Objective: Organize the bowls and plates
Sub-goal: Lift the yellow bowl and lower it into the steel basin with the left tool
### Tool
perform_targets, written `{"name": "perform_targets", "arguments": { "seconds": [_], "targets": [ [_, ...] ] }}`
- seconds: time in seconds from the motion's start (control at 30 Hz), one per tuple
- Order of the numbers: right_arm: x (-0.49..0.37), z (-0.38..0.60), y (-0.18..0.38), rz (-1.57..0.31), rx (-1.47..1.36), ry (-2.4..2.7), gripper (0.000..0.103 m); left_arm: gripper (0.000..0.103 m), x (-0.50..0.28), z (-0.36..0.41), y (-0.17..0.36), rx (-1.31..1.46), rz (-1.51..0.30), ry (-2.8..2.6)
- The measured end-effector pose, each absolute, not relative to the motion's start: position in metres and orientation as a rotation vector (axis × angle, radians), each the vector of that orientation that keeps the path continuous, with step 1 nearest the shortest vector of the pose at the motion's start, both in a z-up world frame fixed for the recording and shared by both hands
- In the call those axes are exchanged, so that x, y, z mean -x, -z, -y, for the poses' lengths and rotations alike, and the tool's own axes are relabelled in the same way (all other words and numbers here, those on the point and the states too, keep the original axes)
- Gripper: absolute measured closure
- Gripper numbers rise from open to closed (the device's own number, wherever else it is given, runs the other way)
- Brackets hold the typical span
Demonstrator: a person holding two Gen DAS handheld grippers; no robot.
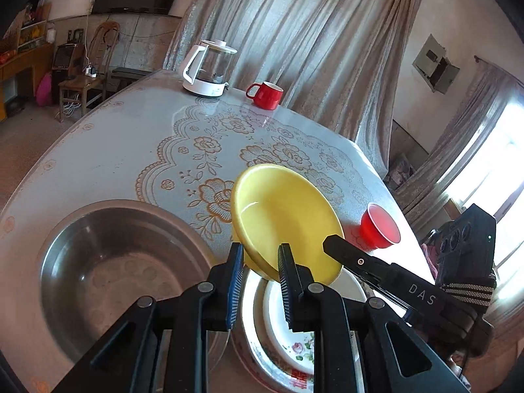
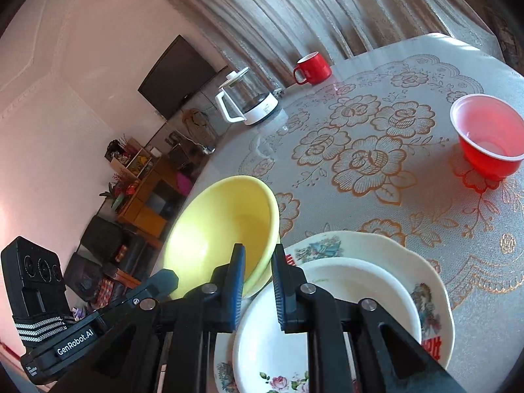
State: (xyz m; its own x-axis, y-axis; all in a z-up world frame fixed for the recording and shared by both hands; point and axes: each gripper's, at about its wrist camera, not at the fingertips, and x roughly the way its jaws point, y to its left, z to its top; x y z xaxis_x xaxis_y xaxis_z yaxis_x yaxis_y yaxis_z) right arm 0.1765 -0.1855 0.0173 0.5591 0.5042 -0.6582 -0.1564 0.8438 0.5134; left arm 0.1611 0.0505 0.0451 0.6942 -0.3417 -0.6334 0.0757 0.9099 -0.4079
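Yellow bowl (image 1: 281, 219) sits tilted between your two grippers, lifted over the stacked plates. Your left gripper (image 1: 261, 255) has its blue-padded fingers on either side of the bowl's near rim, pads apparently clamped on the wall. Your right gripper (image 2: 257, 262) does the same from the other side: one finger inside the bowl, one outside, closed on the rim. Seen from the left wrist, the right gripper's black body reaches in from the right and meets the bowl's edge.

Directly under the bowl, a plain white plate (image 2: 344, 298) lies on a larger floral plate (image 2: 425, 298) with red print at its edge; both are flat on the worktop (image 1: 108, 150). Whether the bowl's underside touches the white plate, cannot tell.

Left of the stack in the left wrist view, a steel basin (image 1: 114, 275) rests on the worktop, just beside the plates. A small red plastic bowl (image 2: 488, 137) stands upright past the stack, apart from it. Farther back, a red mug (image 1: 265, 95) and a glass kettle (image 1: 209, 68) with white handle and base stand near the worktop's far edge, close to each other. The worktop wears a grey cloth with gold flower print. Pale curtain (image 1: 294, 42) hangs behind.
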Motion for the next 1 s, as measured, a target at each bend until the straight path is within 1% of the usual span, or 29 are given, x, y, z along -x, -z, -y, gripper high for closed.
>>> {"name": "perform_targets", "arguments": {
  "seconds": [0.37, 0.6, 0.87, 1.0],
  "targets": [
    [-0.160, 0.122, -0.004, -0.959, -0.357, -0.515, 0.087, 0.083, -0.120, -0.108, -0.034, 0.447, -0.756, 0.147],
    [-0.155, 0.083, 0.008, -1.006, -0.297, -0.571, 0.087, 0.083, -0.108, -0.140, -0.017, 0.486, -0.773, 0.075],
    [-0.151, 0.056, 0.023, -1.056, -0.224, -0.579, 0.084, 0.083, -0.106, -0.154, -0.002, 0.496, -0.800, 0.038],
    [-0.151, 0.053, 0.029, -1.070, -0.213, -0.572, 0.084, 0.081, -0.107, -0.155, 0.004, 0.497, -0.820, 0.032]
  ]
}}
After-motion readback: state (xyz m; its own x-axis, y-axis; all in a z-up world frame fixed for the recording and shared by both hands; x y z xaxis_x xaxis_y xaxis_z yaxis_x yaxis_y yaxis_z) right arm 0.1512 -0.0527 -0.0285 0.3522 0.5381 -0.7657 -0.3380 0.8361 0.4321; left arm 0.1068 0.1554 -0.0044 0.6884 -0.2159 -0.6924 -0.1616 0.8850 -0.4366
